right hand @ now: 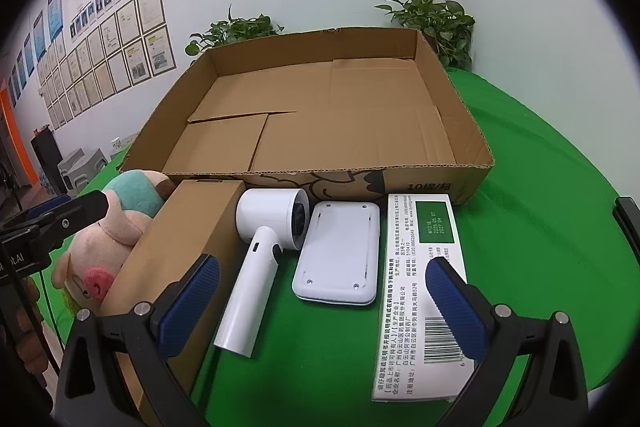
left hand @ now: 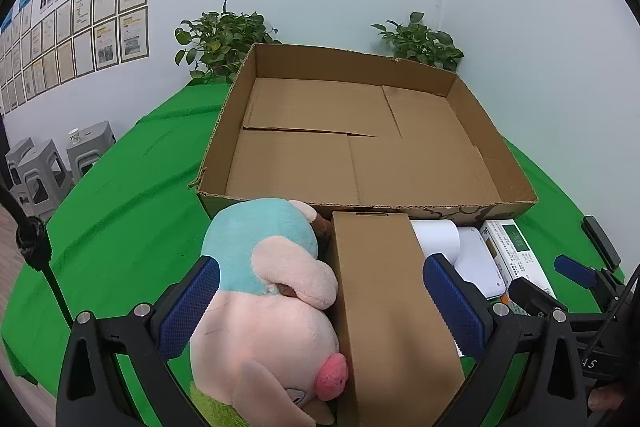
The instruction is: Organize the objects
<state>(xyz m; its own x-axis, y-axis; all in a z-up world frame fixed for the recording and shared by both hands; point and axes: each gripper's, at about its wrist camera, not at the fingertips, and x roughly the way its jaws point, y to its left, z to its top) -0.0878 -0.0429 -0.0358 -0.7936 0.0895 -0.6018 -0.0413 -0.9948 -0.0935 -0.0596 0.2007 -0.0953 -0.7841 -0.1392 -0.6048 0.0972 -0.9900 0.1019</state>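
Note:
A large open cardboard tray [left hand: 516, 183] [right hand: 472, 147] stands empty on the green table. In front of it lie, left to right, a pink and teal plush pig [left hand: 272, 307] [right hand: 108, 239], a closed brown carton [left hand: 388, 307] [right hand: 180, 247], a white hair dryer [right hand: 264, 251], a white flat device [right hand: 340, 251] and a white and green medicine box [right hand: 424, 291]. My left gripper [left hand: 320, 307] is open, with the pig and carton between its fingers. My right gripper [right hand: 323, 307] is open over the dryer and flat device.
Two potted plants [left hand: 224, 39] [left hand: 420, 43] stand behind the tray by the white wall. Grey stools [left hand: 40, 171] stand on the floor to the left. The green cloth [right hand: 540, 187] covers the table around the objects.

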